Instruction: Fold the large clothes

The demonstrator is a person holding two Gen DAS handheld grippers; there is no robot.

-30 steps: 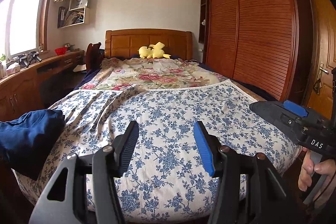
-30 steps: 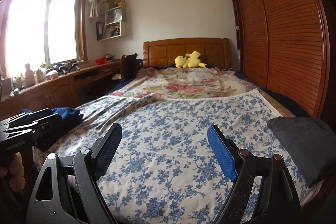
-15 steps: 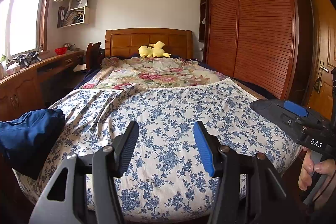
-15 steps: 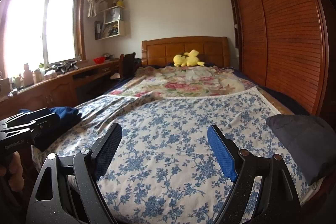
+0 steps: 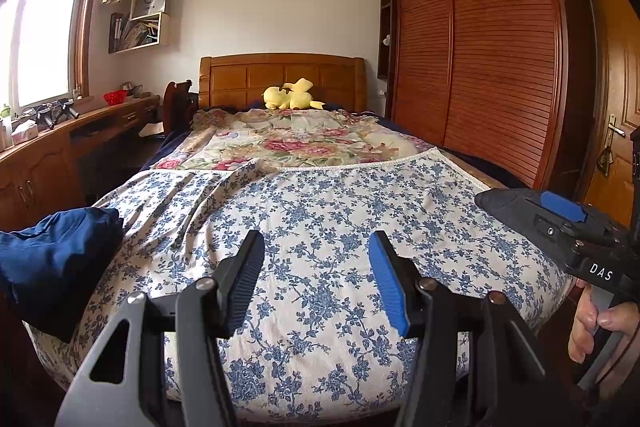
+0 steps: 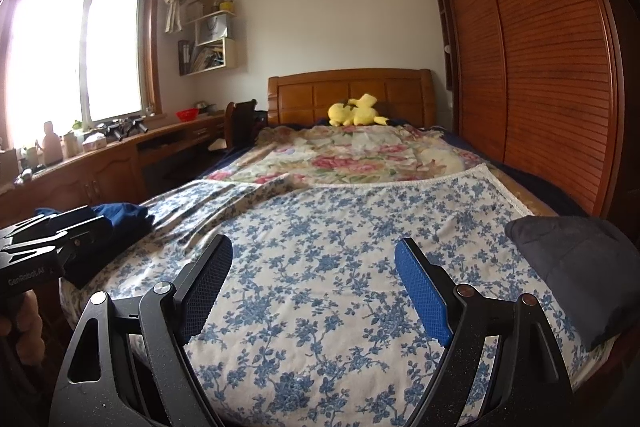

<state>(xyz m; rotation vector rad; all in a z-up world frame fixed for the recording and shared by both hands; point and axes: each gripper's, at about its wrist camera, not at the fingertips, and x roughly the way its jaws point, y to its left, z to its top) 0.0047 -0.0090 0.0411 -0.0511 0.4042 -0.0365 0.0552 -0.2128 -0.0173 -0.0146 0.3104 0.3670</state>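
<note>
A dark blue garment [image 5: 56, 259] lies bunched on the bed's near left corner; it also shows in the right wrist view [image 6: 120, 217]. A dark grey folded garment [image 6: 580, 267] lies on the near right corner. Both rest on a blue-flowered sheet [image 5: 320, 219] that covers the near half of the bed. My left gripper [image 5: 316, 275] is open and empty, above the foot of the bed. My right gripper [image 6: 314, 287] is open and empty, to the right of the left one. Its body shows in the left wrist view [image 5: 560, 227].
A rose-patterned quilt [image 5: 288, 143] and a yellow plush toy [image 5: 290, 99] lie by the wooden headboard [image 5: 280, 77]. A desk [image 5: 60, 147] runs along the left wall under the window. A slatted wardrobe [image 5: 480, 67] stands close on the right, with a door [image 5: 612, 131] beside it.
Both cameras have tilted slightly, so the bed sits a little lower in view. Both grippers stay open and empty. The garments have not moved.
</note>
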